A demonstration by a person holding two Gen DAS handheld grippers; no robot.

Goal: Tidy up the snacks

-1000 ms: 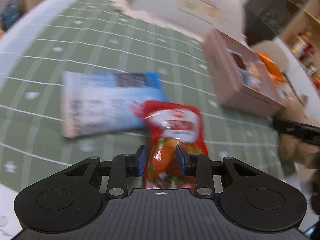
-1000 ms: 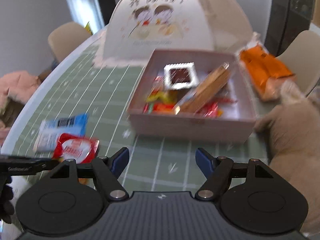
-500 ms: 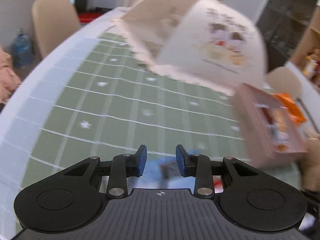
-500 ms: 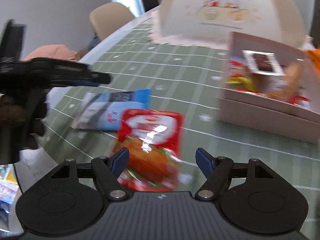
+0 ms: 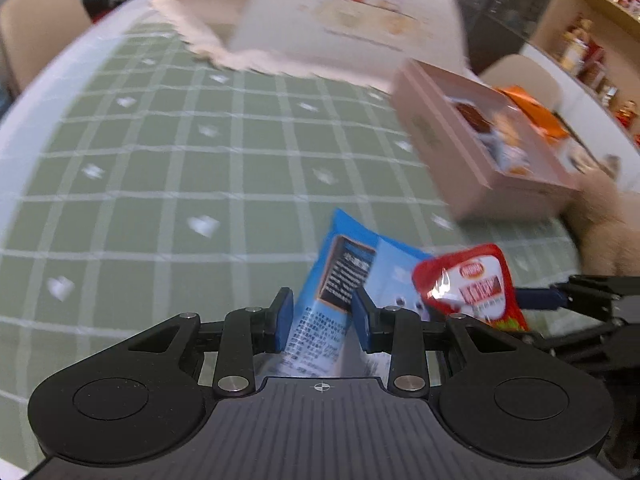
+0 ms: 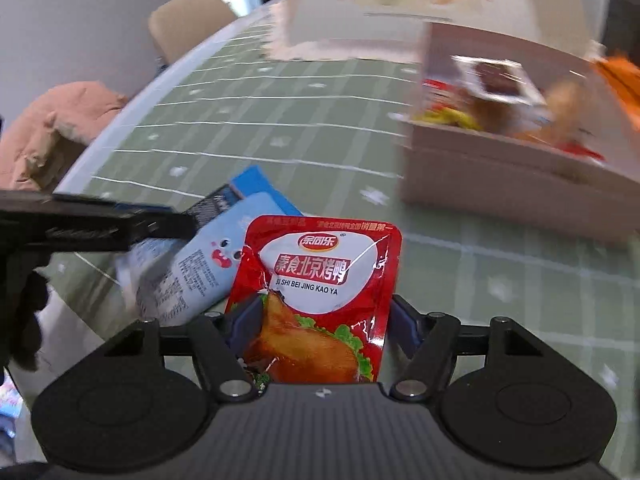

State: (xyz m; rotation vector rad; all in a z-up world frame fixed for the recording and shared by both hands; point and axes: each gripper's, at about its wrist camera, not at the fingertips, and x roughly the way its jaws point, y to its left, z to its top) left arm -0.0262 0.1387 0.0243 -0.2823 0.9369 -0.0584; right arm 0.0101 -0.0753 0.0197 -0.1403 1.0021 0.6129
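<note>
— Green checked tablecloth (image 5: 168, 168); what sits in the right gripper (image 6: 320, 322)?
— Red packet (image 6: 320, 280), long axis pointing away, jaws just closing around it.
— Left gripper (image 5: 320, 320)?
— Narrowly parted astride the blue packet (image 5: 344, 280), angled up-left. Snack box (image 5: 452, 152) beyond.

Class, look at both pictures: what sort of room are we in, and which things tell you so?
Probably a home dining room: a table with a green checked tablecloth, a mesh food cover, dining chairs and shelves of jars.
</note>
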